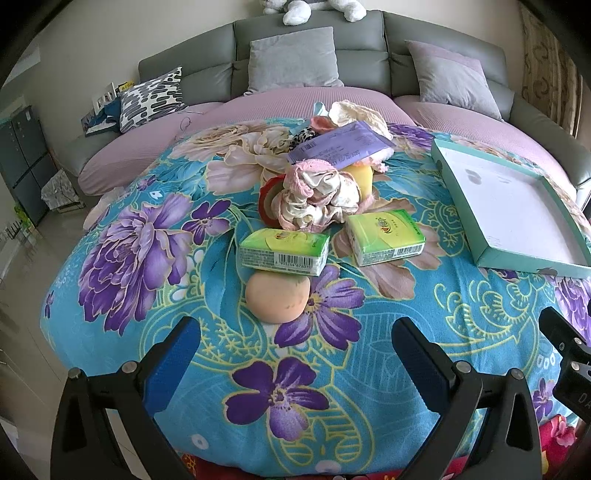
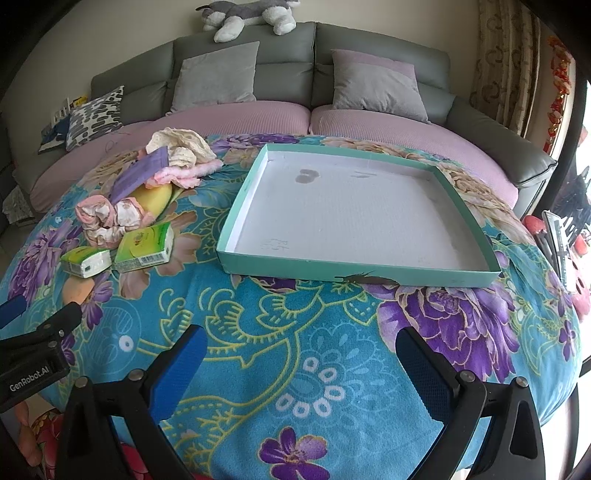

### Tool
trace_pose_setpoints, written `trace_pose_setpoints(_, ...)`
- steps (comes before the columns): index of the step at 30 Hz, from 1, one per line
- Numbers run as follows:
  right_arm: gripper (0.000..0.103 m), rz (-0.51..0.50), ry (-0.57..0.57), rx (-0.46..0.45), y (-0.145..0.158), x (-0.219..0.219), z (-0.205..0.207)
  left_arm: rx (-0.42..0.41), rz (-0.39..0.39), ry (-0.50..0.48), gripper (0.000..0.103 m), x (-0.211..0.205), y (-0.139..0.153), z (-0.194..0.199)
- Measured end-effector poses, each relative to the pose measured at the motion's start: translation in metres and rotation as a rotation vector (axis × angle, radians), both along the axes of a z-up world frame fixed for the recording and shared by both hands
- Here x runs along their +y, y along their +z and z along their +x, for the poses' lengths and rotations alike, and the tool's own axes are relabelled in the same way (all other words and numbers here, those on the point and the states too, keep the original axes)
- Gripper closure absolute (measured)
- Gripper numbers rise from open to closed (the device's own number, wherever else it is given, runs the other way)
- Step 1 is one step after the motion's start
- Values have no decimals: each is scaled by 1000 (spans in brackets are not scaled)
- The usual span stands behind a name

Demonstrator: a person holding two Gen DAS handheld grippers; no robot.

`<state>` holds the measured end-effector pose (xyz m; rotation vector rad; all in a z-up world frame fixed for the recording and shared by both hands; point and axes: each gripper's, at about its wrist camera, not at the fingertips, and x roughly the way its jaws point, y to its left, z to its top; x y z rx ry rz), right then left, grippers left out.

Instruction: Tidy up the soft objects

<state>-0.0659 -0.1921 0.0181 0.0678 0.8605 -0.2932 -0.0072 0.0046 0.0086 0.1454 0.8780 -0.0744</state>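
Observation:
A pile of soft things lies on the flowered blanket: an orange sponge ball, two green tissue packs, crumpled pink-and-white cloth, a yellow sponge, a purple packet and cream lace cloth. My left gripper is open, just short of the orange ball, holding nothing. An empty teal tray with a white floor sits right of the pile. My right gripper is open over bare blanket in front of the tray.
A grey sofa with pink seat covers, grey cushions and a patterned pillow stands behind. A plush dog lies on its backrest. Curtains hang at the right. The blanket drops off at the front edge.

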Motion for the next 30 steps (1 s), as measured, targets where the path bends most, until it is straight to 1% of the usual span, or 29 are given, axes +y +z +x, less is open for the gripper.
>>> trace_pose_setpoints(30,0,-18,7,-6,1,3,-2,-4,-1,0,0,2,-1,-2)
